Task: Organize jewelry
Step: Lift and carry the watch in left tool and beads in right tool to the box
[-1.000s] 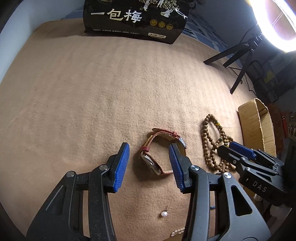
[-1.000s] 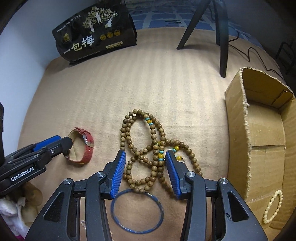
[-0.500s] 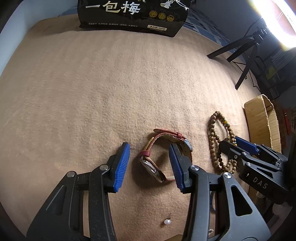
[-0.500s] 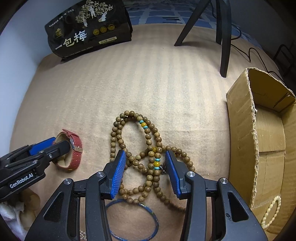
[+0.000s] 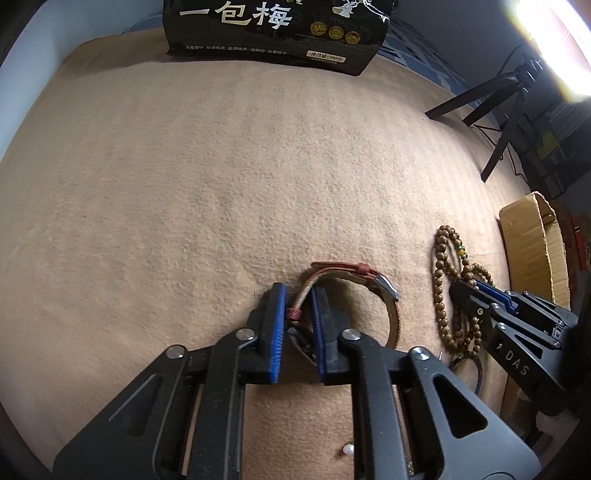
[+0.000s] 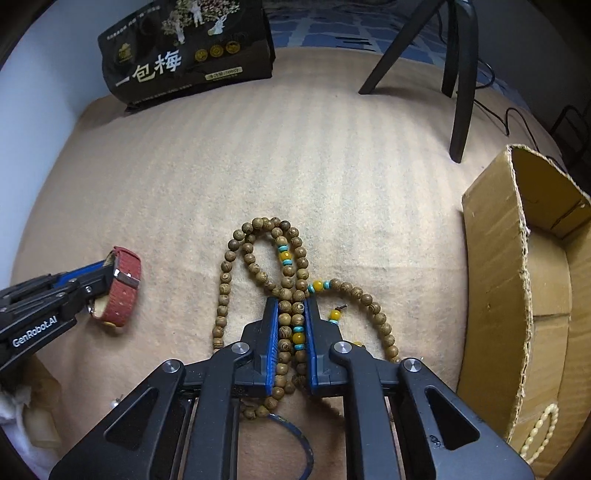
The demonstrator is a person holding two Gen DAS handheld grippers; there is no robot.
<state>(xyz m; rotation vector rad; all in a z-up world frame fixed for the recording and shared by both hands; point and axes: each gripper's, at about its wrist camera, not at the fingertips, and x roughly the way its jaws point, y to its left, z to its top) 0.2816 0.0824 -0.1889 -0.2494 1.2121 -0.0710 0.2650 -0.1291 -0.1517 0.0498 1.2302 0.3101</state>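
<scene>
A watch with a red strap [image 5: 391, 317] lies on the tan blanket [image 5: 184, 184]. My left gripper [image 5: 298, 291] points steeply down at it. Its jaws are closing, and the blue pads press the strap near the watch case. In the right wrist view the watch [image 6: 123, 295] shows at the left gripper [image 6: 98, 282] tip. A long wooden bead necklace [image 6: 258, 225] with turquoise and yellow beads lies in loops. My right gripper [image 6: 291, 302] is closing on it, with two strands squeezed between its pads. The left wrist view shows the necklace [image 5: 439, 258] beside the right gripper [image 5: 463, 291].
An open cardboard box [image 6: 491, 280] stands at the right with a pale bead bracelet [image 6: 543, 428] inside. A blue bangle [image 6: 306, 446] lies under my right gripper. A pearl earring [image 5: 348, 449] sits near the front. A black bag [image 5: 273, 33] and tripod legs [image 6: 461, 74] stand at the back.
Both grippers have come down onto the blanket and their jaws have gone from wide apart to narrow. The left now pinches the watch strap, the right the bead strands.
</scene>
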